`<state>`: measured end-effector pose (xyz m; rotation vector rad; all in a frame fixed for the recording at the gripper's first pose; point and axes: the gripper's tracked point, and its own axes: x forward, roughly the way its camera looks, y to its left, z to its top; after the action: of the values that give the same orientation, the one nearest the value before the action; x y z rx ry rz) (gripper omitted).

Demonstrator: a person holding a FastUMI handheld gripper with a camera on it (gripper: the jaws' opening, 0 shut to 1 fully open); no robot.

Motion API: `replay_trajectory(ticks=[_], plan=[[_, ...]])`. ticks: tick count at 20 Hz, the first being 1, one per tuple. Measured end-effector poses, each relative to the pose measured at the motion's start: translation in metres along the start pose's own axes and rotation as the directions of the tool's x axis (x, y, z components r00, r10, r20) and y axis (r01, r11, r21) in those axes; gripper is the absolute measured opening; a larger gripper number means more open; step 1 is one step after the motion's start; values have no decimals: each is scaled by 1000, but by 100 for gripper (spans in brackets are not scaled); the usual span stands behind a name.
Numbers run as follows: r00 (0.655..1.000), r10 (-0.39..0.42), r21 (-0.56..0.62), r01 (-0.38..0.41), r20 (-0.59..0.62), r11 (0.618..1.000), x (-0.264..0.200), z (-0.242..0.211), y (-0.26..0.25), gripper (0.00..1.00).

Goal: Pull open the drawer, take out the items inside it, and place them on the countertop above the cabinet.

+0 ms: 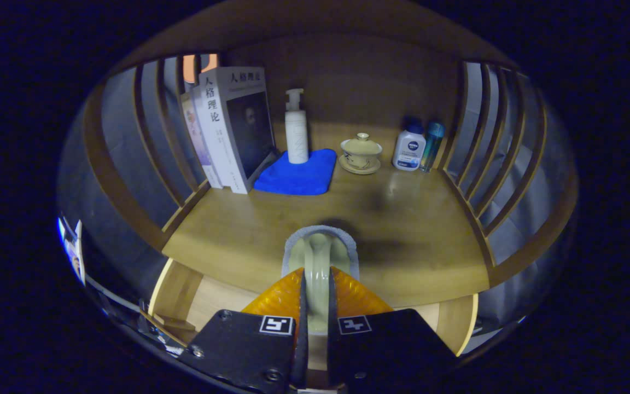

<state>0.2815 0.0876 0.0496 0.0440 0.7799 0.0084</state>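
Note:
My gripper is shut on a pale green item with a grey rim; both orange fingers press its narrow middle part. The item hangs over the front edge of the wooden countertop, its far end above the counter; I cannot tell whether it touches the wood. Below the counter's edge the open drawer shows its light wood inside on both sides of my fingers. What lies further inside the drawer is hidden by the gripper.
At the back of the counter stand books on the left, a white pump bottle on a blue cloth, a lidded tea bowl on a saucer, a white bottle and a teal bottle. Slatted rails fence both sides.

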Motion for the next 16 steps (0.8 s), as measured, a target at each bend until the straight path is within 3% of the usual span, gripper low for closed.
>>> replay_trajectory(ticks=[14, 16], plan=[[994, 14, 127, -28, 109, 992, 42, 26, -4, 17], [993, 18, 121, -32, 116, 992, 37, 25, -8, 29]])
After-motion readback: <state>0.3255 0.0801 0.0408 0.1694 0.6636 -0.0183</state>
